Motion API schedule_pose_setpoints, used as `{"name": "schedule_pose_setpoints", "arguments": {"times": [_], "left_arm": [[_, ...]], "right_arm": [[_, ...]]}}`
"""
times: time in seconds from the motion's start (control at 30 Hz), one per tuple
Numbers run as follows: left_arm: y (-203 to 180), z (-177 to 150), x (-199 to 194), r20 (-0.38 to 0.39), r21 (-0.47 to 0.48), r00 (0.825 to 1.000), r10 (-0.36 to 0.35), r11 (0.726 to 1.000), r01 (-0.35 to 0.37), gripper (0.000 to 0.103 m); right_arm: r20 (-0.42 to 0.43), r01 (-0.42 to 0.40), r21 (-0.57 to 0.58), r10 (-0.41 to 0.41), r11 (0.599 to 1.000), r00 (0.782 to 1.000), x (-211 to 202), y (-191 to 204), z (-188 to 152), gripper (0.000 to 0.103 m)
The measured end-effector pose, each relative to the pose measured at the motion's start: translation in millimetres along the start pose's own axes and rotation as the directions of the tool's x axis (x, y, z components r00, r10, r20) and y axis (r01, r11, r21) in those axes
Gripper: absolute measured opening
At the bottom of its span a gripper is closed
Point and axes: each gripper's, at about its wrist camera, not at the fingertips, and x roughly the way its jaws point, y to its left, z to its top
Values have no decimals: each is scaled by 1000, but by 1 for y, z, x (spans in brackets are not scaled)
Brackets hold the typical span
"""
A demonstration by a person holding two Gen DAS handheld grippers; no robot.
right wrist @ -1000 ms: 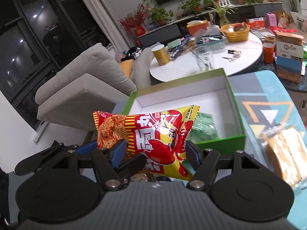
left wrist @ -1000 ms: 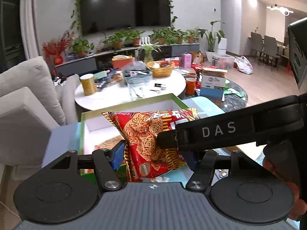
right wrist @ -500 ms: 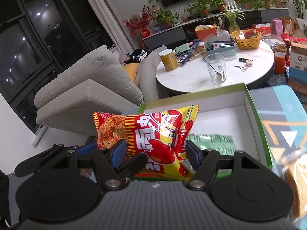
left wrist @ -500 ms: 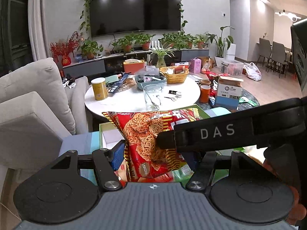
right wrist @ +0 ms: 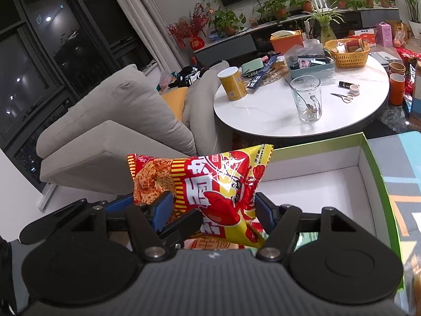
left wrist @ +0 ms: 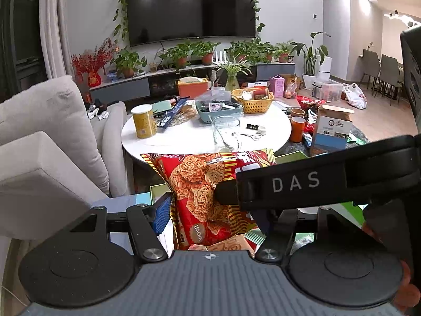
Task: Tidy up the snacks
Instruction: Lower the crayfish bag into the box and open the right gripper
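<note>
Noodles showed on the snack bag (left wrist: 208, 197) pinched by my left gripper (left wrist: 210, 210); my right gripper (right wrist: 210, 210), clamping it too, saw lobster print, left of the green box (right wrist: 368, 147).

Red-yellow noodle snack bag (right wrist: 210, 192) upright, over green box (right wrist: 379, 181)

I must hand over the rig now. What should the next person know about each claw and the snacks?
Left claw: shut on the red-yellow snack bag.
Right claw: shut on the same bag, held up in front of the green box.
Done: a green packet already lies inside the box.
Left: lower this bag into the box and release both claws. Other snacks remaining: cannot tell.
</note>
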Motion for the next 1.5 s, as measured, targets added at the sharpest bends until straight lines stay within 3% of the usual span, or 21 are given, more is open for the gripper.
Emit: {"name": "schedule_pose_setpoints", "arguments": {"times": [0.33,0.43,0.5,0.6,0.93,1.5], "left_arm": [[10,-5,32,-48,-23,999,7,1000,-8,63],[13,-12,44,-92,6,991,93,996,-92,63],[16,-18,45,-114,11,987,117,993,-117,63],[20,-23,38,-121,-25,989,91,995,-95,63],[-5,-19,-4,-68,17,995,76,997,-75,63],[-45,-29,-61,-45,30,998,52,998,-51,63]], "right_arm": [[-29,32,13,-31,999,999,29,-8,0,50],[3,145,-6,-145,989,989,31,-11,-4,50],[-13,148,4,-147,989,989,30,-17,-7,50],[-46,104,36,-103,994,994,22,-22,-12,50],[-23,112,-13,-112,994,993,-17,-7,-25,50],[-11,106,-10,-106,994,994,-76,-8,-52,50]]}}
